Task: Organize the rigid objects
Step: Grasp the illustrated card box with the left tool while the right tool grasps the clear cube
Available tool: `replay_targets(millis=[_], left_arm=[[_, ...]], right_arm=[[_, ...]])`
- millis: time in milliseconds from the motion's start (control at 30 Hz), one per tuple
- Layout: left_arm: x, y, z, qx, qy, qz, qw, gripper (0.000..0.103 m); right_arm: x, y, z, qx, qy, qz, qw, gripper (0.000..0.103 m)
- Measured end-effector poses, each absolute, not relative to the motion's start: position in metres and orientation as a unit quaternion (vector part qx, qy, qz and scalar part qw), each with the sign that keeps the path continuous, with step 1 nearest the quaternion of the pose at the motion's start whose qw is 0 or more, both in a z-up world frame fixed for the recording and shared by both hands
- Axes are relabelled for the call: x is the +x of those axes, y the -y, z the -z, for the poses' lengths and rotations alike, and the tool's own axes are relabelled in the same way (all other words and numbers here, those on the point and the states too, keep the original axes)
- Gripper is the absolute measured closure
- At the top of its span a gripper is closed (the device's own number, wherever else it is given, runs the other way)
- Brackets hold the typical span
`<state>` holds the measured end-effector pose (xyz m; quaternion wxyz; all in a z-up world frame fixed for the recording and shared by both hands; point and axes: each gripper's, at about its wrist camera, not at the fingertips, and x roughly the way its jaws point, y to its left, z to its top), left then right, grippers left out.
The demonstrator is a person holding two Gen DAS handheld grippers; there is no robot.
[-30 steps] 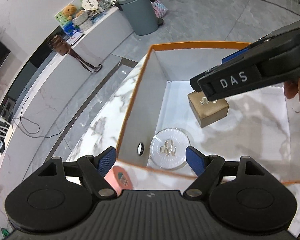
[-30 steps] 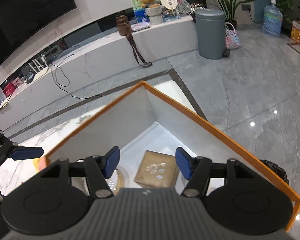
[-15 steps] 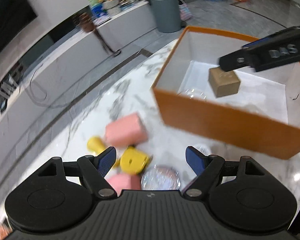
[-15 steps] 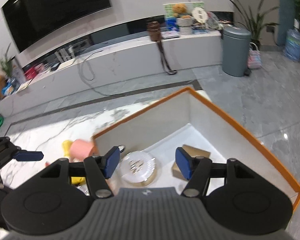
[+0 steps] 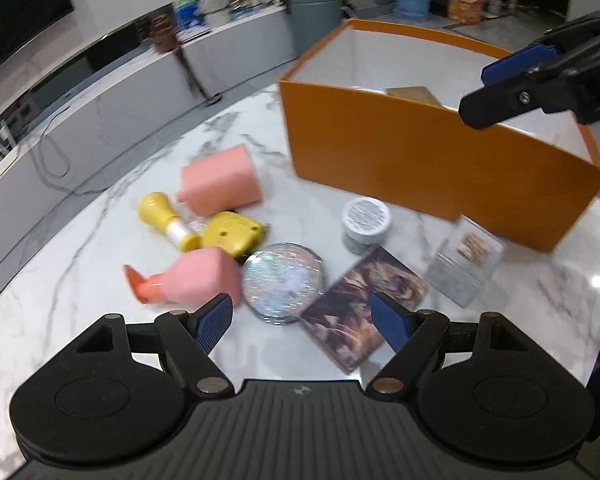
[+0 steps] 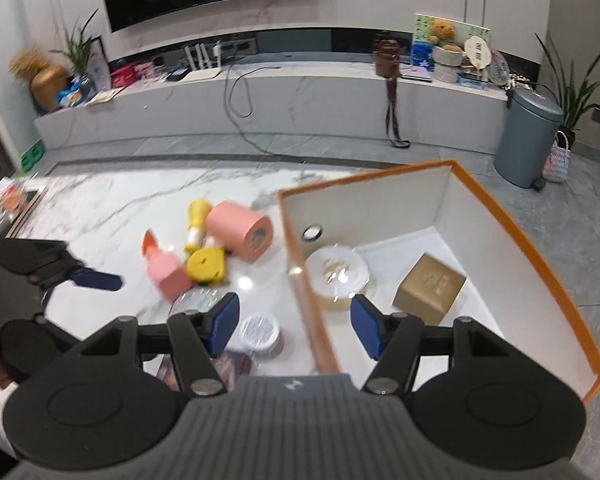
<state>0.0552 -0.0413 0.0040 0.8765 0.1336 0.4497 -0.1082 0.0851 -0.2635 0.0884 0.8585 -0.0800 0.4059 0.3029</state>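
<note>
An orange box (image 5: 432, 156) with white inside stands on the marble table; it also shows in the right wrist view (image 6: 512, 220). Inside lie a round clear case (image 6: 337, 274) and a gold cube box (image 6: 430, 288). On the table beside it lie a shiny round disc (image 5: 283, 282), a grey jar (image 5: 366, 225), a dark picture card (image 5: 364, 304), a clear packet (image 5: 466, 264), pink pieces (image 5: 220, 182) and yellow pieces (image 5: 232, 236). My left gripper (image 5: 300, 322) is open and empty above the disc and card. My right gripper (image 6: 294, 326) is open and empty over the box's near wall.
The marble table (image 5: 100, 240) ends near its left and right rims. A white TV bench (image 6: 260, 96), a grey bin (image 6: 526, 136) and grey floor lie beyond. My right gripper's fingers (image 5: 516, 76) hang over the box in the left wrist view.
Both grippers have pulled back out of the box and up. The left one swung left over the loose objects on the table. Both stayed open and empty.
</note>
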Motion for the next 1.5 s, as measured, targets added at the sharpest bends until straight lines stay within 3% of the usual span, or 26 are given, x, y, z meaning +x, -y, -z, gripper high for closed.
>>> replay_targets(millis=[367, 733, 967, 1500], left_arm=[[0.051, 0.064, 0.03, 0.201, -0.424, 0.224, 0.854, 0.01], [0.069, 0.066, 0.055, 0.207, -0.438, 0.247, 0.839, 0.011], [0.063, 0.069, 0.053, 0.22, -0.454, 0.252, 0.826, 0.026], [0.016, 0.053, 0.044, 0.187, -0.497, 0.174, 0.829, 0.029]], right_arm=[[0.025, 0.262, -0.043, -0.133, -0.438, -0.314, 0.831, 0.041], [0.027, 0.251, -0.023, -0.157, -0.456, -0.307, 0.82, 0.04], [0.029, 0.251, -0.02, -0.156, -0.46, -0.307, 0.818, 0.04], [0.03, 0.236, 0.004, -0.188, -0.457, -0.298, 0.817, 0.038]])
